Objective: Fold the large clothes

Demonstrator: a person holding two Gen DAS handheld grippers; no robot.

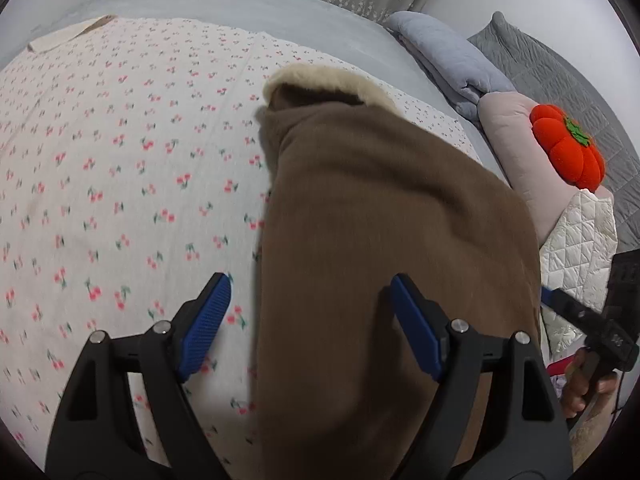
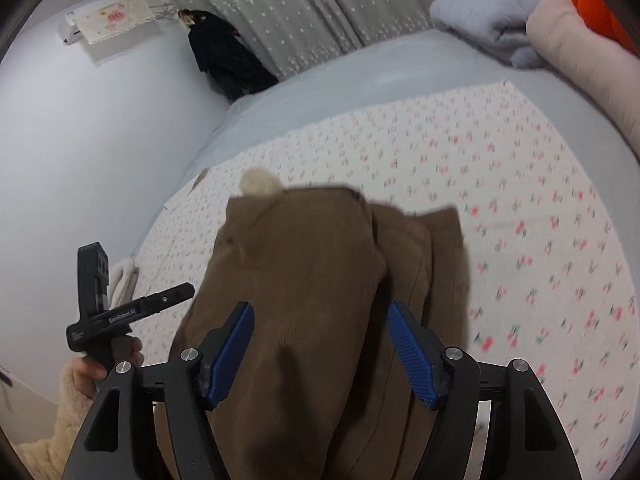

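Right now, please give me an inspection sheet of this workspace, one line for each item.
Surface: bed covered by a cherry-print sheet.
Job's things: brown garment with a cream fleece edge, lying folded lengthwise on the sheet.
Clutter: folded blanket, pink cushion, orange pumpkin toy, white quilt.
Grippers: left gripper open, nothing held; right gripper open above the garment.
Cables: nothing seen.
Surroundings: starry curtain, dark coat hanging, white wall.

"GenRobot.AI" stands in white on the left tool (image 2: 191,290) body.
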